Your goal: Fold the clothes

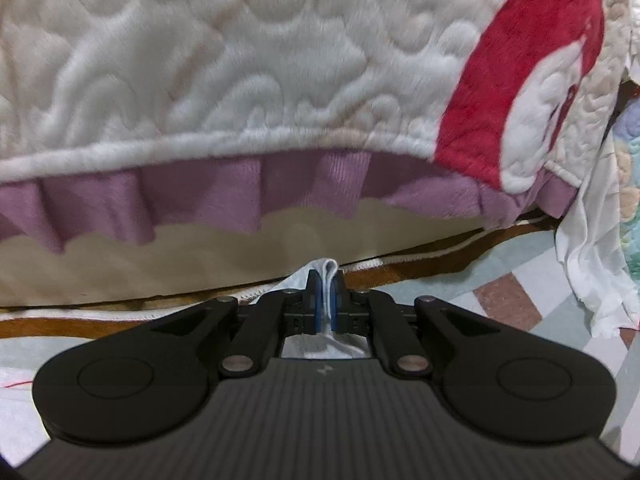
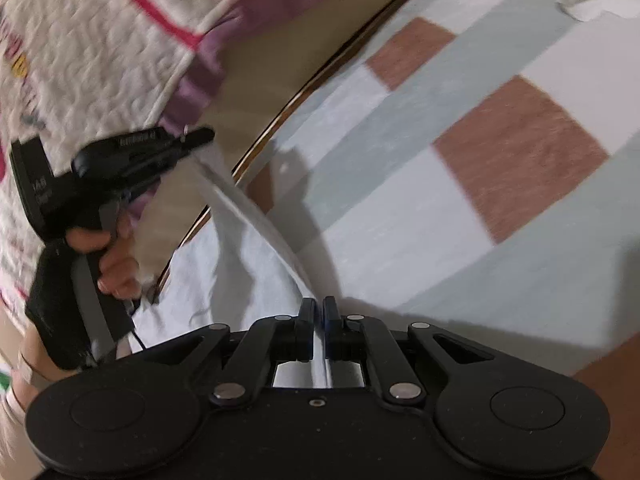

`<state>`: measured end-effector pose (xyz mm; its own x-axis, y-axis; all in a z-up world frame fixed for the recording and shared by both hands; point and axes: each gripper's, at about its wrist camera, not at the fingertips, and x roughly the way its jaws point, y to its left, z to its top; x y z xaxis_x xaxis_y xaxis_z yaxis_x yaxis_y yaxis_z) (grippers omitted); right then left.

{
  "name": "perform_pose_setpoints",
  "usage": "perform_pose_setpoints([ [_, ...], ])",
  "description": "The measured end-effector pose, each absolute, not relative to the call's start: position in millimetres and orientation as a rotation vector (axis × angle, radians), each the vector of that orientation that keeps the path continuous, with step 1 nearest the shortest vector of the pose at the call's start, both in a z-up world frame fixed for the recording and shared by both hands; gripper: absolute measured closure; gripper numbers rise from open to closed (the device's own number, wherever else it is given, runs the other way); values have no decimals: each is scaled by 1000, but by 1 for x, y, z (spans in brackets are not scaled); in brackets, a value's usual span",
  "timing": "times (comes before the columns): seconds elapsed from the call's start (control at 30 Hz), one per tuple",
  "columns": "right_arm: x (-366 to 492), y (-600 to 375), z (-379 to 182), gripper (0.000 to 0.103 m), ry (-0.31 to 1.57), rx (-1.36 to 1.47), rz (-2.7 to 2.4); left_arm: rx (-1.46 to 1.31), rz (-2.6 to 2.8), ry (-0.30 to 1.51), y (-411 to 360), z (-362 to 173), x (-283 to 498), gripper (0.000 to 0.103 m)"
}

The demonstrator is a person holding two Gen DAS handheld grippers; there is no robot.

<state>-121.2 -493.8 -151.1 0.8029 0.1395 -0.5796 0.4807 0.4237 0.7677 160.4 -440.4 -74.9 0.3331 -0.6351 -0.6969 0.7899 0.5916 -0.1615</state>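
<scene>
Left wrist: left claw [image 1: 326,294] pinching white cloth [image 1: 330,270] | right claw [image 2: 317,322] pinching cloth, blurred

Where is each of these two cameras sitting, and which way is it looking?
Left wrist view: sits on the left tongs, looking forward and down at a quilted blanket with a purple frill; only the tongs show, pinching white cloth.
Right wrist view: sits on the right tongs, looking across a checked sheet; a hand holding the left tongs shows.
Shared: white cloth, blanket, checked sheet.
</scene>
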Motion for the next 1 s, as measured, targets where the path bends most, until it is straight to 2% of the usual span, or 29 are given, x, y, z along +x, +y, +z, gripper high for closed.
perform_pose_setpoints([
  [0.27, -112, -492, -153, 90, 676, 1129, -156, 202, -984, 801, -447, -77, 165, 100],
  [0.37, -115, -493, -152, 95, 670, 1146, -140, 190, -980, 806, -444, -76, 168, 100],
  [0.53, -141, -512, -132, 101, 515, 1158, -232, 126, -969, 817, -445, -77, 174, 99],
  [0.63, -139, -512, -125, 101, 550, 1073, -264, 132, -967, 827, -453, -87, 170, 95],
  [0.77, -137, -511, -134, 101, 639, 1046, -316, 156, -986, 769, -463, -94, 158, 94],
  [0.9, -139, -515, -136, 100, 646, 1066, -355, 174, -974, 770, -473, -93, 157, 94],
  [0.93, -141, -518, -137, 101, 641, 1079, -369, 176, -972, 783, -473, -91, 155, 93],
  [1.0, -146, -524, -141, 94, 618, 1145, -371, 183, -988, 804, -464, -83, 146, 78],
])
